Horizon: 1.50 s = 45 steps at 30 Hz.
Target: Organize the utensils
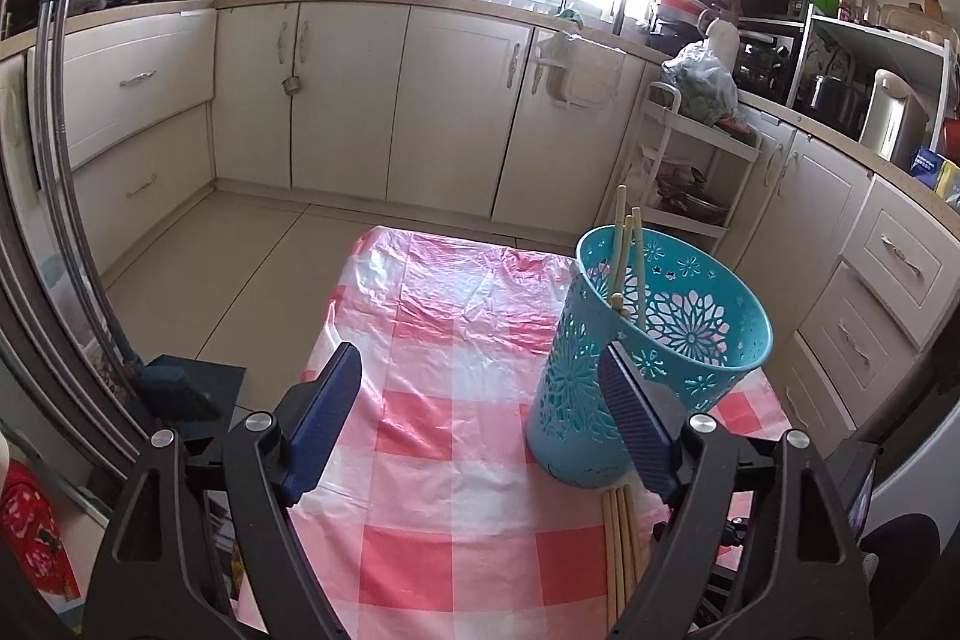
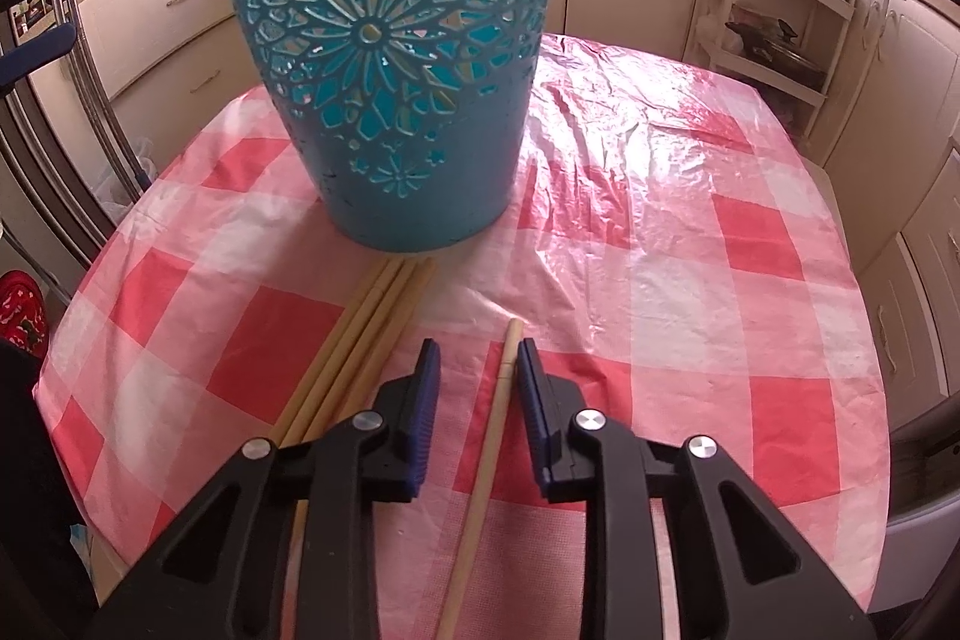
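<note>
While the left gripper (image 1: 480, 388) hangs wide open and empty over the checked tablecloth (image 1: 456, 400), the teal basket (image 1: 654, 340) stands upright just to its right, with several chopsticks (image 1: 627, 256) leaning inside it. At the basket's foot lies a bundle of chopsticks (image 2: 366, 340), touching its base. Right of that bundle, the right gripper (image 2: 478, 358) straddles a single chopstick (image 2: 501, 400); its jaws stand narrowly apart, one pad beside the stick, not clamped.
</note>
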{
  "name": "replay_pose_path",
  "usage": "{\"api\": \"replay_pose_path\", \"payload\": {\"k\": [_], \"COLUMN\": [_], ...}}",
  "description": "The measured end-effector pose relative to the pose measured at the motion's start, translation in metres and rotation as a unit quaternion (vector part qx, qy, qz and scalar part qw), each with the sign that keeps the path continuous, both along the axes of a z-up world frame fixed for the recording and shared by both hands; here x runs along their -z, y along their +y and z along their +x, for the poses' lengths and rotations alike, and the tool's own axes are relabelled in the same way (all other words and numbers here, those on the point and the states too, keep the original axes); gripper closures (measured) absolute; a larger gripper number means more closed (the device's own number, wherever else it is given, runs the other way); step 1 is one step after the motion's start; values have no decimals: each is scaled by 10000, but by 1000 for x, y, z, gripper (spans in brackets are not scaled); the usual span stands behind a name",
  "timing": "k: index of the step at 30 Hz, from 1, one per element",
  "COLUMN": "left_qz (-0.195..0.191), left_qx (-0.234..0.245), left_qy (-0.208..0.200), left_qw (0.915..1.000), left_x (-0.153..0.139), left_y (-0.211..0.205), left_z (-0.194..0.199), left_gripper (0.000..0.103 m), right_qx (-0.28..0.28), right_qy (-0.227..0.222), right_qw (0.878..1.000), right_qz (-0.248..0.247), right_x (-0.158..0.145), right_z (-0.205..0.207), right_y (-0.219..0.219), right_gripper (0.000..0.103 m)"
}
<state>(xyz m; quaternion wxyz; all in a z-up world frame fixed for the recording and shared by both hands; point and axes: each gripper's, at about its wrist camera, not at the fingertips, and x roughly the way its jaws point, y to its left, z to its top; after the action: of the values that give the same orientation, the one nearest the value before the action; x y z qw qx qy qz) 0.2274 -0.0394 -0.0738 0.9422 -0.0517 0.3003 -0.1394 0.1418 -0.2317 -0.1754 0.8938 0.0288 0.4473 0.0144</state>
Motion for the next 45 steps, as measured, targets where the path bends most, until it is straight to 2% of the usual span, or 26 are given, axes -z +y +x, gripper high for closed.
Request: {"api": "replay_pose_path", "payload": {"k": [5, 10, 13, 19, 25, 32, 39, 45], "left_qz": [-89, -48, 16, 10, 33, -28, -48, -18], "left_qx": [-3, 40, 72, 77, 102, 78, 82, 60], "left_qy": [108, 166, 181, 302, 363, 425, 476, 497], "left_qw": [9999, 9998, 9998, 9995, 9993, 9991, 9988, 9987], "left_x": [4, 8, 11, 15, 19, 22, 25, 27], "left_y": [2, -2, -5, -7, -10, -8, -8, -7], "left_z": [2, 2, 2, 6, 9, 10, 12, 12], "left_gripper": [25, 25, 25, 25, 25, 25, 25, 25], "right_qx": [102, 52, 80, 165, 18, 143, 8, 60], "right_qy": [65, 36, 48, 122, 138, 109, 199, 166], "right_qw": [9996, 9999, 9998, 9993, 9999, 9993, 9998, 9997], "right_qz": [262, 141, 150, 304, 75, 325, 55, 141], "right_x": [1, 1, 1, 0, 1, -3, -1, -2], "right_z": [2, 2, 2, 3, 4, 2, 5, 2], "right_y": [-11, -8, -10, -17, -11, -18, -12, -14], "right_gripper": [90, 90, 96, 97, 95, 97, 97, 97]}}
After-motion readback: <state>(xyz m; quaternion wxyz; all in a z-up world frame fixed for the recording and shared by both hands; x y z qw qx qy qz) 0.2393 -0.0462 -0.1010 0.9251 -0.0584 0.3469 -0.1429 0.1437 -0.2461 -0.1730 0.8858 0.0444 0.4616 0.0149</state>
